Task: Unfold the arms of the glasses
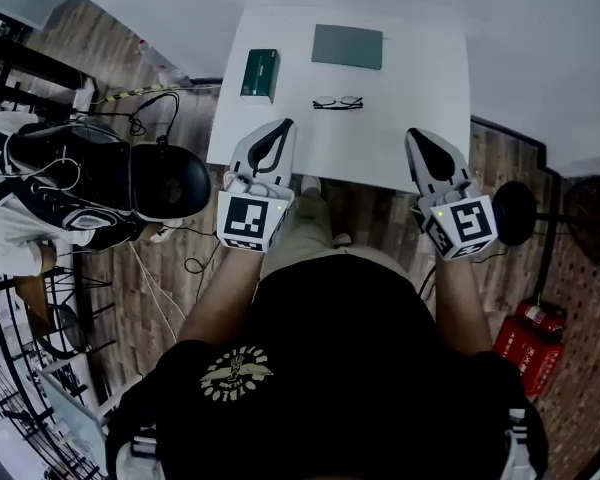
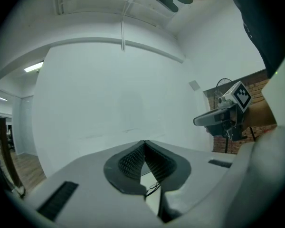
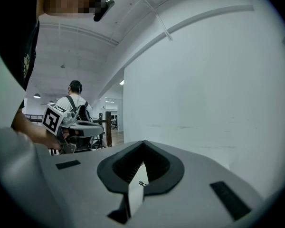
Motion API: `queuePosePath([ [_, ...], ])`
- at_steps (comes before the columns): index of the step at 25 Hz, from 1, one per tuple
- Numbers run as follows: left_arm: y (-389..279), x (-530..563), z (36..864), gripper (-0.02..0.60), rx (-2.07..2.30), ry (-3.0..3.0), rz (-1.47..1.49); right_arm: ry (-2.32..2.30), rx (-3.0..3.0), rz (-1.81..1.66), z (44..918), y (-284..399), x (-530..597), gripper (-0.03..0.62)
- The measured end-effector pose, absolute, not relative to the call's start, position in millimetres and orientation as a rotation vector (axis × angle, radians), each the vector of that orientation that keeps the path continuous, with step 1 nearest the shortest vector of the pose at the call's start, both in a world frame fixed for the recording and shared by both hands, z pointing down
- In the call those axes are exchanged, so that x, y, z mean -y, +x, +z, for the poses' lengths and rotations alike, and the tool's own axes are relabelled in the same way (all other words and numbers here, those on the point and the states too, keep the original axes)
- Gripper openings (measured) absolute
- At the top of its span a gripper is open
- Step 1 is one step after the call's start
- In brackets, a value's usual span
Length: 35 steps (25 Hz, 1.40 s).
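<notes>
Dark-framed glasses (image 1: pixel 338 102) lie folded on the white table (image 1: pixel 400 108), near its middle. In the head view my left gripper (image 1: pixel 285 125) hovers over the table's near edge, to the left of and nearer than the glasses. My right gripper (image 1: pixel 414 135) hovers to their right, also short of them. Both hold nothing, with their jaws meeting at the tips. In the left gripper view the glasses (image 2: pixel 154 188) show through the slit below the closed left gripper (image 2: pixel 143 143). A small bit of the glasses (image 3: pixel 142 184) shows below the right gripper (image 3: pixel 142 142).
A green case (image 1: pixel 260 74) lies at the table's left and a grey flat pad (image 1: pixel 347 46) at the back. A seated person (image 1: pixel 40 198) is to the left, amid cables on the wood floor. Red boxes (image 1: pixel 528 343) stand on the right.
</notes>
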<state>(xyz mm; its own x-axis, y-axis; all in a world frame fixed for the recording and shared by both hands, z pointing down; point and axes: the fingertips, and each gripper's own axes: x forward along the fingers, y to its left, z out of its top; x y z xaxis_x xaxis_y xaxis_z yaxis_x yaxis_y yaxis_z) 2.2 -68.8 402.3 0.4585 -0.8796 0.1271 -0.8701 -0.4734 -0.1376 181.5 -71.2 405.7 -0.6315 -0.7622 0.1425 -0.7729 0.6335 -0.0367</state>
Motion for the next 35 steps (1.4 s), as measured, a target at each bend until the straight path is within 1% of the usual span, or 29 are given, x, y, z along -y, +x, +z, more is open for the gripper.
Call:
queuePosePath([
  [18, 15, 115, 418, 0.008, -1.412, -2.696, -0.382, 1.310, 2.727, 0.178, 413, 166, 108, 0.000],
  [29, 29, 158, 473, 0.006, -1.279, -2.759, -0.624, 1.383, 2.676, 0.256, 433, 175, 145, 0.001],
  [35, 47, 177, 509, 0.008, -1.189, -2.808, -0.703, 1.419, 2.634, 0.299, 447, 186, 163, 0.001],
])
